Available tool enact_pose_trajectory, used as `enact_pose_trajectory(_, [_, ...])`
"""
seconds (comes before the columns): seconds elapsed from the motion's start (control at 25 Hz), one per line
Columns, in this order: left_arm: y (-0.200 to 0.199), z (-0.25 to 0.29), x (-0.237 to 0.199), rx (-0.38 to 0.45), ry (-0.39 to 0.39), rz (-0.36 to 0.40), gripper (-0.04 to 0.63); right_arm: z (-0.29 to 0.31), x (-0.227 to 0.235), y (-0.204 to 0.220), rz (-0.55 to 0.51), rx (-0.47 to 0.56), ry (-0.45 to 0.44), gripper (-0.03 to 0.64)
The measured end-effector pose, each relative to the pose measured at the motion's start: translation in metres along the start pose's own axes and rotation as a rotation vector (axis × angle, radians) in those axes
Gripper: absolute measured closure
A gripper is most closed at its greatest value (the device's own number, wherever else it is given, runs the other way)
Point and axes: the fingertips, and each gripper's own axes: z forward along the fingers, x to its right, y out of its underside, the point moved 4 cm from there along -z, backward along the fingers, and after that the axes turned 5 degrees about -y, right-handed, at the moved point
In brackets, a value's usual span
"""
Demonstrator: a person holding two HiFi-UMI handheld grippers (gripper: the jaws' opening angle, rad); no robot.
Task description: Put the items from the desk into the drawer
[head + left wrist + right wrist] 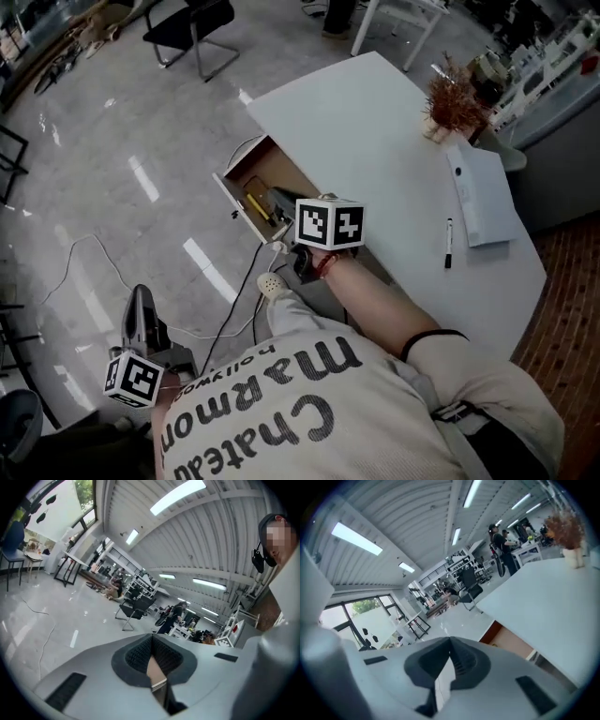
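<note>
On the desk, one pen, one plant

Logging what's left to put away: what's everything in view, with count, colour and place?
desk: one, white, centre
drawer: one, brown inside, open at desk's left edge
yellow item: one, yellow, in drawer
pen: one, black, on desk
notebook: one, white, on desk beside pen
dried plant: one, reddish-brown, desk's far corner
chair: one, black, far floor
cable: one, white, on floor
left tool: one, grey, shut, empty, person's left
right tool: one, grey, shut, empty, by drawer
</note>
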Motion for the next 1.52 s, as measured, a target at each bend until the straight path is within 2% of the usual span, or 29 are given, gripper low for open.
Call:
enact_pose_trajectory(0.16, [0.018,-0.017,0.048,-0.007,0.122,0.014,0.594,-0.087,-0.009,0.011,0.015,0.099,0.003,0.614])
enact_pose_trajectory(0.24, [0.029,-0.016,0.071,-0.028,0.195,0.019,0.594,-0.127,-0.004,0.017,0.019,0.148,0.041,0.614])
enact_pose_trajectory(0.36, [0.050,-0.006,0.108,-0.090,0.299,0.019,0.594,-0.188,0.017,0.024,0.032,0.227,0.150,0.614])
enact_pose_trajectory(0.48, [0.072,-0.001,0.142,-0.144,0.370,0.019,0.594,-0.242,0.043,0.032,0.038,0.268,0.262,0.610])
enact_pose_trajectory(0.68, [0.104,0.007,0.200,-0.220,0.465,0.041,0.594,-0.327,0.106,0.044,0.096,0.319,0.463,0.557])
enact_pose_trajectory(0.84, [0.124,0.018,0.229,-0.247,0.473,0.051,0.594,-0.378,0.156,0.051,0.144,0.328,0.600,0.517])
enact_pose_trajectory(0.96, [0.143,0.030,0.250,-0.261,0.464,0.041,0.594,-0.402,0.190,0.053,0.166,0.289,0.647,0.489])
enact_pose_trajectory(1.24, [0.186,0.046,0.309,-0.305,0.450,0.055,0.594,-0.413,0.256,0.054,0.124,0.124,0.673,0.428])
enact_pose_trajectory(1.52, [0.202,0.043,0.329,-0.286,0.367,0.062,0.594,-0.403,0.299,0.067,0.076,-0.050,0.656,0.405])
